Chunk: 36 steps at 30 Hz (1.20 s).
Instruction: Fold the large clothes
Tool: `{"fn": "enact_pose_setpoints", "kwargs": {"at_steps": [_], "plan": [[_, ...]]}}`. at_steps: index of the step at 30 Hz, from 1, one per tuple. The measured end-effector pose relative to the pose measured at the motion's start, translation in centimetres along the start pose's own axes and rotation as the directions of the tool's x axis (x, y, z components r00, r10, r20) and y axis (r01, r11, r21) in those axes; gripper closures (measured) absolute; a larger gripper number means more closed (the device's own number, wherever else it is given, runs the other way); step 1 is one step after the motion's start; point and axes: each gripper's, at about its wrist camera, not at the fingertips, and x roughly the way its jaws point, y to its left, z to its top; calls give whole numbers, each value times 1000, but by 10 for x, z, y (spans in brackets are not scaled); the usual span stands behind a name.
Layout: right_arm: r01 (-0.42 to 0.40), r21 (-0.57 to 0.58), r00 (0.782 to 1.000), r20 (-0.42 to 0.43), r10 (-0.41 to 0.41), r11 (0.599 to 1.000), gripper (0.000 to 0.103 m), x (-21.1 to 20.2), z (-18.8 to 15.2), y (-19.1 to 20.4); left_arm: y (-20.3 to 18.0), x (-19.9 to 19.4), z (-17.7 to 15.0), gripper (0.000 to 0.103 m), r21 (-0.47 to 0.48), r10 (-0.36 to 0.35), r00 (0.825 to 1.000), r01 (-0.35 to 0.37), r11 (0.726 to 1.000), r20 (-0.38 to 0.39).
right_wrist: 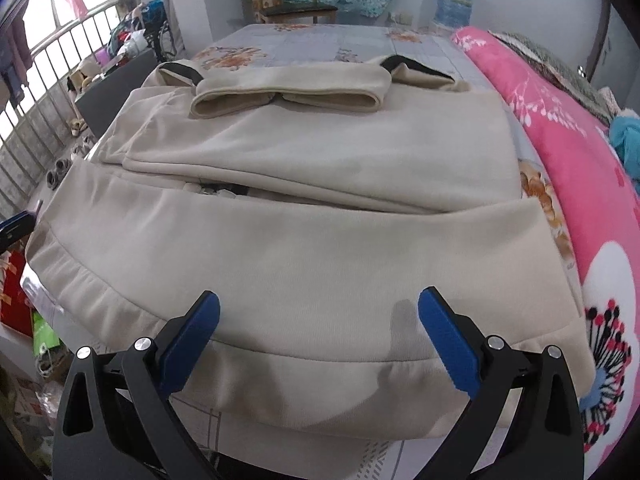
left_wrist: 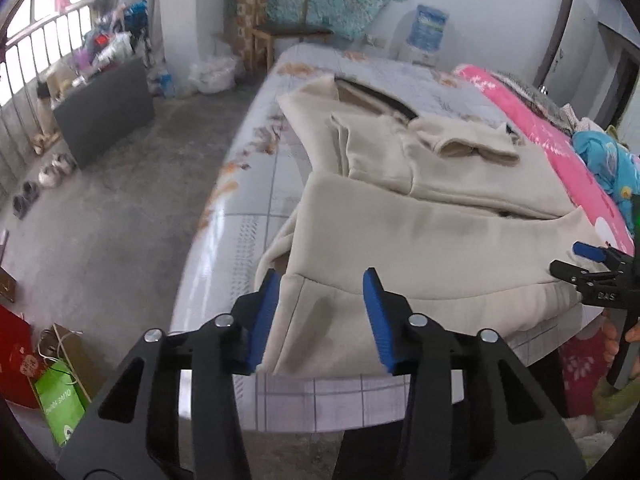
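Note:
A large cream hooded jacket [left_wrist: 432, 216] lies on the bed with both sleeves folded across its body; it also fills the right wrist view [right_wrist: 320, 208]. Its ribbed hem hangs at the bed's near edge. My left gripper [left_wrist: 320, 292] is open, its blue pads either side of the hem's left corner, holding nothing. My right gripper [right_wrist: 318, 312] is open just above the middle of the hem, holding nothing. The right gripper also shows at the right edge of the left wrist view [left_wrist: 588, 264].
The bed [left_wrist: 256, 184] has a grey floral sheet. A pink quilt [right_wrist: 568, 160] runs along its right side, with blue clothes [left_wrist: 608, 164] on it. A dark cabinet [left_wrist: 104, 112], shoes and bags [left_wrist: 60, 400] stand on the concrete floor to the left. A chair [left_wrist: 288, 28] stands behind.

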Motion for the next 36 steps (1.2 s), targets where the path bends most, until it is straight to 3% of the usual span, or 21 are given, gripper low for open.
{"fn": "enact_pose_setpoints", "kwargs": {"at_steps": [2,4,8,18,22,24,26,29,32,36], "plan": [[8,-10,1000,-5,-9,1000,6,2,0,2,3,17,3,67,-14,10,998,-10,1000,-56],[8,-8,1000,-10,-8,1000,6,3,0,1,7,22,4,68,-43,-29,997,26,999,-71],[-10,20,1000,-25,10,1000,6,6,-1,-3,9,15,5,69,-46,-106,994,105,993,-19],[-16,32,999,-33,17,999,6,9,0,-4,23,50,23,70,-131,-231,972,226,965,-30],[-13,26,999,-35,14,1000,6,10,0,-3,14,41,29,70,-105,-315,949,316,943,31],[-6,24,999,-34,6,1000,6,11,0,-2,8,42,31,70,-88,-273,961,275,957,32],[0,23,999,-33,1,1000,6,11,0,-1,0,54,33,71,-57,-160,987,159,986,-16],[0,23,999,-32,1,1000,6,12,1,-1,-17,59,34,73,14,-61,998,61,998,-19],[-12,37,1000,-27,13,999,6,10,1,-3,-42,59,31,76,123,68,998,-69,990,12],[-63,64,998,23,62,996,6,-10,-4,-15,-66,60,23,83,229,220,974,-226,947,53]]}}
